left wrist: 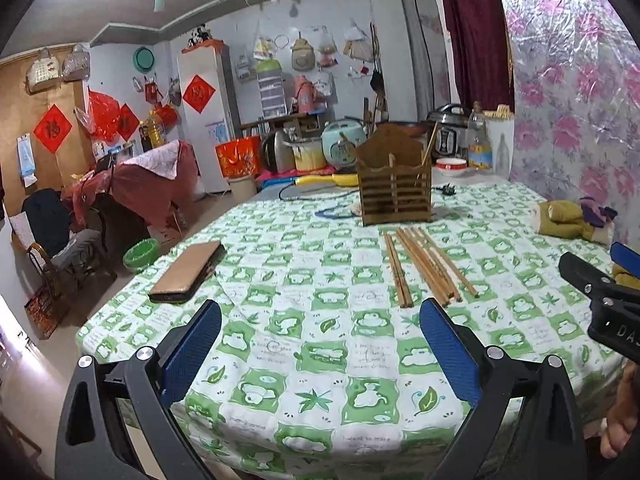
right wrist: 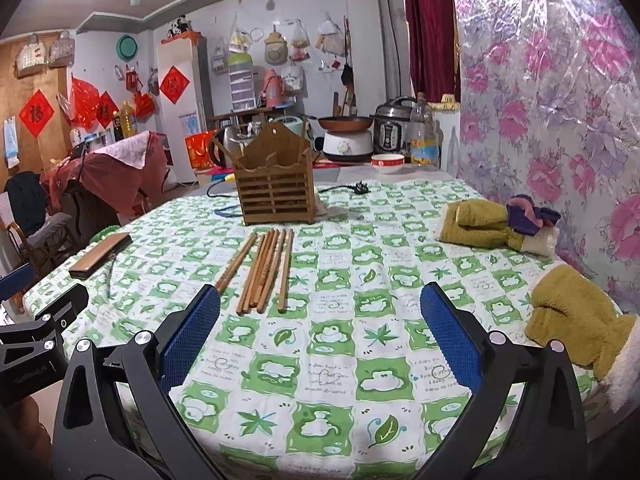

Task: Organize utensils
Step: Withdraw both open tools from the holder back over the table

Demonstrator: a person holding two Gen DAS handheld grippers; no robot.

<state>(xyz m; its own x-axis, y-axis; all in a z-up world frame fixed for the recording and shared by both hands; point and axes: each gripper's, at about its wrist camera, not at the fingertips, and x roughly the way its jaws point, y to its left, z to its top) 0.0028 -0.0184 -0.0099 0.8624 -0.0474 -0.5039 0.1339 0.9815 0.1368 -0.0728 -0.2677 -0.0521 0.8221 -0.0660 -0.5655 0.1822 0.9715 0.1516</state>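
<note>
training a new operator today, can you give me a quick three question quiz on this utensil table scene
1. True or false: the chopsticks lie flat on the tablecloth, in front of the wooden holder.
2. Which gripper is shut on a chopstick? A) left gripper B) right gripper C) neither
3. Fill in: by the table's left edge lies a closed ____.

Key
1. True; a few sticks already stand in the holder.
2. C; both are open and hold nothing.
3. Wallet, or a phone case; I cannot tell which.
</note>
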